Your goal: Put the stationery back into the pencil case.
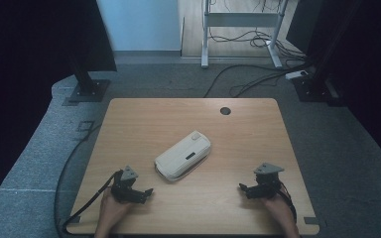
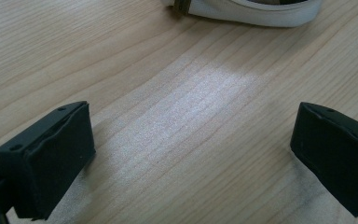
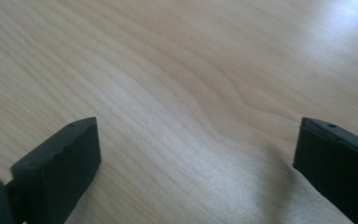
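A cream-white zipped pouch (image 1: 183,155) lies slanted near the middle of the wooden table (image 1: 144,119). Its lower edge (image 2: 256,11) shows at the top of the left gripper view. My left gripper (image 1: 146,193) rests low at the front left, pointing right, below and left of the pouch. In its own view the left gripper (image 2: 191,149) is open with bare wood between the jaws. My right gripper (image 1: 243,188) sits at the front right, pointing left. In the right gripper view, the right gripper (image 3: 196,158) is open over bare wood.
A round dark cable hole (image 1: 225,110) sits near the table's far edge. Black stands (image 1: 87,89) and loose cables (image 1: 258,74) occupy the floor behind. A cable (image 1: 74,208) trails off the table's front left corner.
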